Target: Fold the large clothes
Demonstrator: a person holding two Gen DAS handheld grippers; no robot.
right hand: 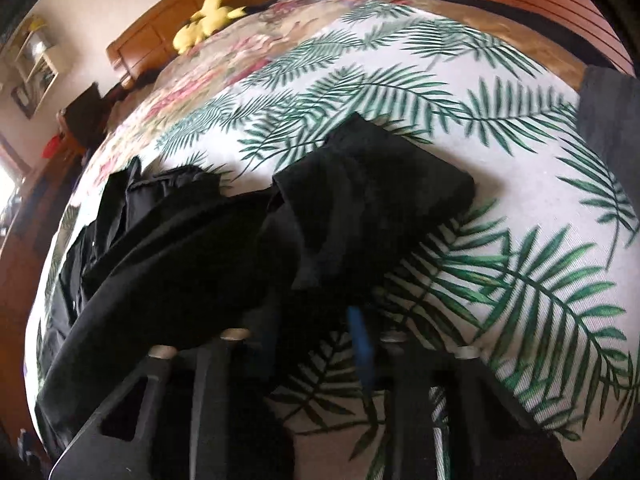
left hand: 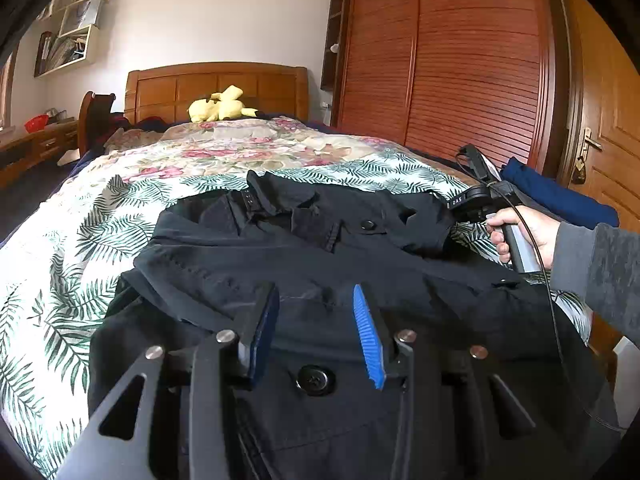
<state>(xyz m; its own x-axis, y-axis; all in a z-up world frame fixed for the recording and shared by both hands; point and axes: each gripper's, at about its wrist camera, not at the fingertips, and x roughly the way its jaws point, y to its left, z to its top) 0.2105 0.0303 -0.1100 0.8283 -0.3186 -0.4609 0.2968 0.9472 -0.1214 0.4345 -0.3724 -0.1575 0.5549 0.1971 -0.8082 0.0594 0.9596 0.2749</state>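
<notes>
We saw a bed with a wooden headboard, covered by a spread printed with green fern leaves on white near us and pink flowers toward the head. A black coat lay directly on the fern-printed part, spread across the near end, its collar toward the headboard and a large dark button facing up. In the right wrist view one black sleeve lay bunched on the spread, off to the coat's right. A yellow plush toy rested at the head of the bed, just before the headboard. A folded blue cloth sat by the bed's right edge.
</notes>
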